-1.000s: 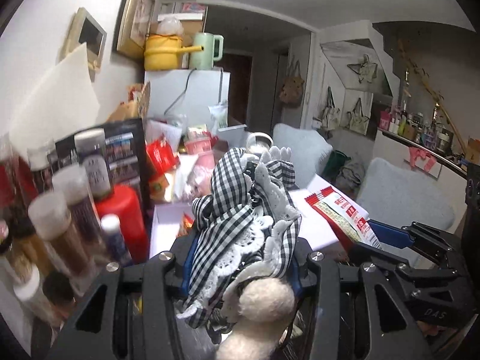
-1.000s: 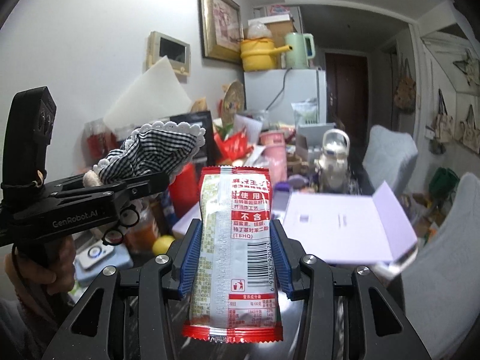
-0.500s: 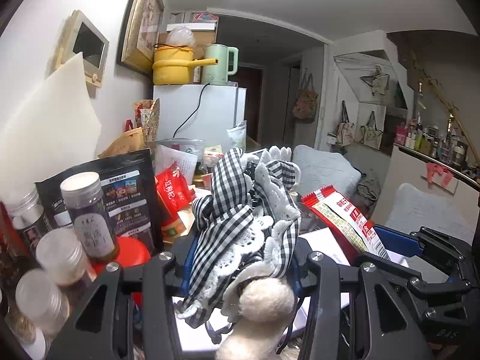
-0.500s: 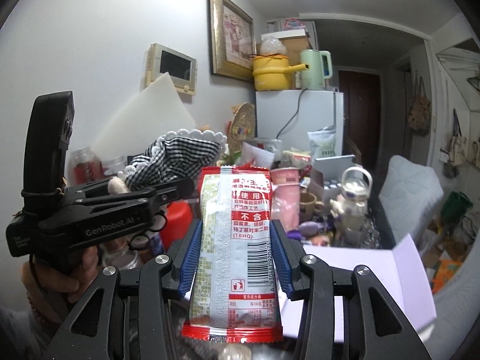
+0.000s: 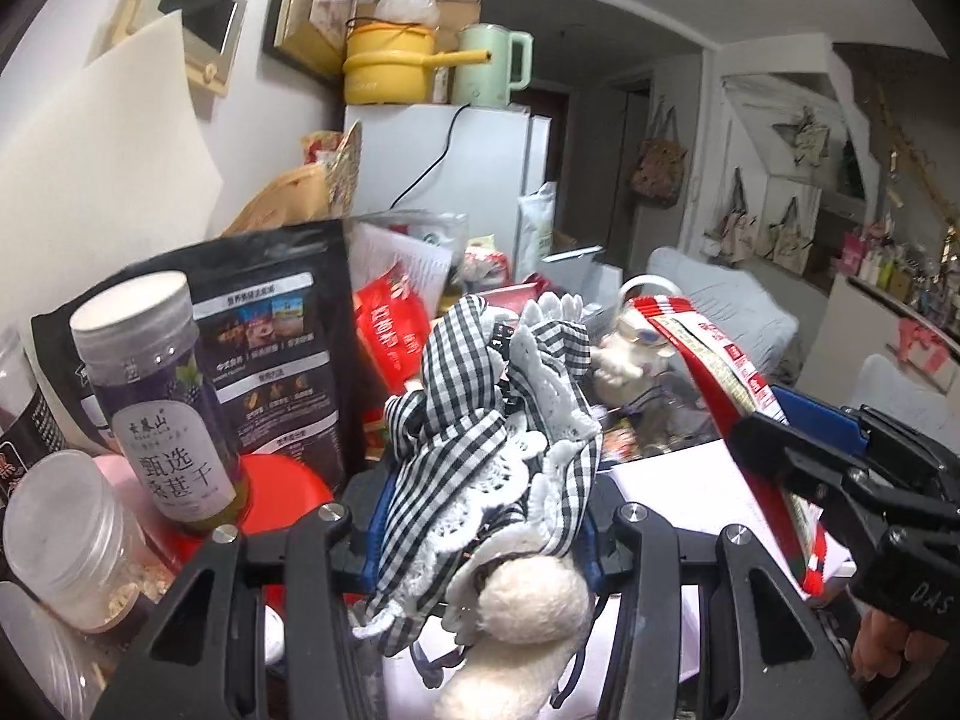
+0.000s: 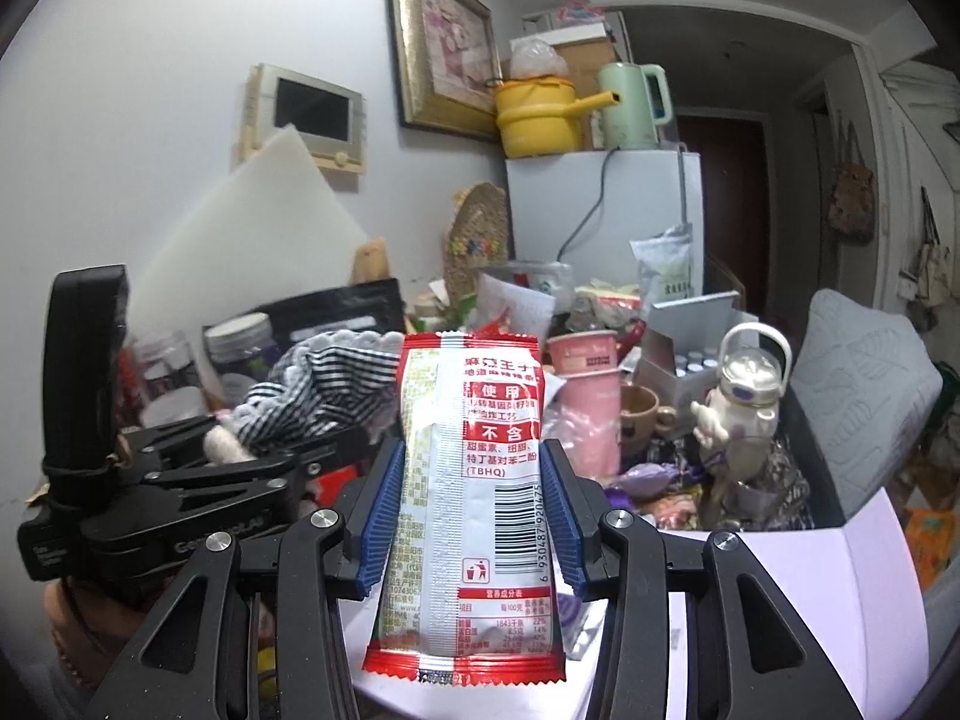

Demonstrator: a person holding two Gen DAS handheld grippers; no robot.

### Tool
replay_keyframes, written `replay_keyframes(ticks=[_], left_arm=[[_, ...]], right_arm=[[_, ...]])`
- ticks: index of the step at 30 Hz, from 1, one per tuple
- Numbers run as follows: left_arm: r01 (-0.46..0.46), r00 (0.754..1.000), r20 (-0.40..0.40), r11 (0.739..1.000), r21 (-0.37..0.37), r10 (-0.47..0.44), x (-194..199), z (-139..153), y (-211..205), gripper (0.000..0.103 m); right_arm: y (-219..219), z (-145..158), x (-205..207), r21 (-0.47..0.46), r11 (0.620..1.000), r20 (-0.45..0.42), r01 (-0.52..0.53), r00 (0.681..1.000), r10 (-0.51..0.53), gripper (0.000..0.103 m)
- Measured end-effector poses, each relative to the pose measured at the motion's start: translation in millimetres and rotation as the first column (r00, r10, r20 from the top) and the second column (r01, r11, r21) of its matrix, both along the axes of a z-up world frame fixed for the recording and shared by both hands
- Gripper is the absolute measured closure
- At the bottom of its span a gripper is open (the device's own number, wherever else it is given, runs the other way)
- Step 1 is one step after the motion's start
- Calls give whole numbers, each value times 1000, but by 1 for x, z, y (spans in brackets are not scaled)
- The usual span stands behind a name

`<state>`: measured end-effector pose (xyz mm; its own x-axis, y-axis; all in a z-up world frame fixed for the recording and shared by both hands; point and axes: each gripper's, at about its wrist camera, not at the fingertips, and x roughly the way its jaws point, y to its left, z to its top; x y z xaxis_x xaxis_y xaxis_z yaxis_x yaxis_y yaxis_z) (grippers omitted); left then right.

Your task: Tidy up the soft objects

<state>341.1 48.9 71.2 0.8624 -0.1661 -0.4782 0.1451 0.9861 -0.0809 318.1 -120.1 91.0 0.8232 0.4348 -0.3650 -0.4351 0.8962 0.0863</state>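
Cluttered table below: both grippers level, clamping gingham cloth, snack packet.

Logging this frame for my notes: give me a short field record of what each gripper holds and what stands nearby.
left gripper: jaws shut on checked cloth toy
right gripper: jaws shut on red snack packet
packet pose: upright, barcode side facing the camera
beside left gripper: purple-label jar, black pouch
background: yellow pot and green kettle on the white fridge
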Motion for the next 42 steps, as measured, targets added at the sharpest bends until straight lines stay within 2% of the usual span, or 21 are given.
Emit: replay_keyframes(ticks=[11, 21, 25, 28, 42], left_arm=[[-2, 997, -72, 997, 78, 8, 23, -30, -15, 57], [0, 987, -158, 993, 115, 18, 46, -58, -24, 57], [-13, 985, -170, 987, 161, 41, 51, -70, -28, 57], [3, 976, -214, 990, 144, 28, 57, -80, -28, 57], [19, 931, -363, 988, 156, 40, 75, -118, -32, 57]], right_arm=[[-3, -30, 36, -33, 999, -115, 38, 992, -42, 59], [0, -65, 66, -98, 993, -212, 60, 974, -80, 59], [-1, -76, 75, -122, 990, -236, 75, 966, -103, 59], [-3, -84, 82, -116, 990, -268, 74, 958, -103, 59], [1, -112, 100, -169, 984, -354, 62, 927, -120, 59]])
